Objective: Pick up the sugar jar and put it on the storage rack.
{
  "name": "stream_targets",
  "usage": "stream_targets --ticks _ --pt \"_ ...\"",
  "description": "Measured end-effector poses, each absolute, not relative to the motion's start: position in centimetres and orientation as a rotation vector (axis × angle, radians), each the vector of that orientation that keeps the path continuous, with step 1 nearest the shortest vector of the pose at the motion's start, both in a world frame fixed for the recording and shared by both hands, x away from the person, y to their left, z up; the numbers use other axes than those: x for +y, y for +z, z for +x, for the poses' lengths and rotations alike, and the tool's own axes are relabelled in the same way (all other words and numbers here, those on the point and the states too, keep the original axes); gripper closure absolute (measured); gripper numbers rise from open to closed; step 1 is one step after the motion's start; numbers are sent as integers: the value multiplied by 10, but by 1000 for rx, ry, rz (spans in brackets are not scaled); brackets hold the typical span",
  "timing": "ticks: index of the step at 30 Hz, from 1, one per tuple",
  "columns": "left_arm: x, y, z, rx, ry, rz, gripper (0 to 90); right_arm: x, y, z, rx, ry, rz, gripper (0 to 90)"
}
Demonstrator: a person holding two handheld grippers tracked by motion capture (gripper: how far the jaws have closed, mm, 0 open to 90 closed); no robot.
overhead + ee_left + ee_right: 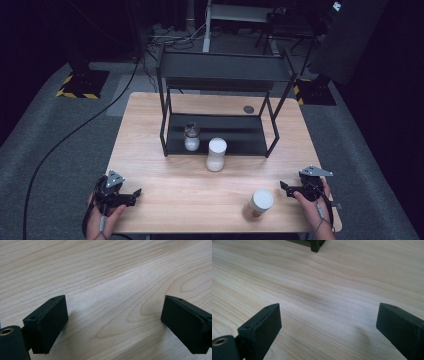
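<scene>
Both grippers rest low at the table's (165,105) near edge with jaws wide and nothing between them, apparently ready to start. Left gripper (136,192) sits at the left corner; right gripper (282,186) lies just beside the brown jar (258,205), probably the first pick. White jar (216,154) stands before the rack (225,70), whose lower shelf already holds a small shaker (191,136).

shelf rack (315,245) cut off at top edge; right jaws cropped at the frame's side.
</scene>
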State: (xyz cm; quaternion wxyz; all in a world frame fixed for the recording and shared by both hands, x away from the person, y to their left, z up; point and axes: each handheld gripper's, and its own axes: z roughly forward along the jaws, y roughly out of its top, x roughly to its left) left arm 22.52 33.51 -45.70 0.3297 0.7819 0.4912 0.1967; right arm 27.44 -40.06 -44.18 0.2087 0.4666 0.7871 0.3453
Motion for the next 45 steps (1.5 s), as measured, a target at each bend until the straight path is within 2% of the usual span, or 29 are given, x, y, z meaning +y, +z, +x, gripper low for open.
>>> stream_targets --ticks 23,45 --pt "335 -457 226 1283 512 2049 54 -387 -386 279 2184 1019 1204 62" --pt "334 -457 226 1279 509 2052 43 -363 -351 291 2208 1065 1130 60"
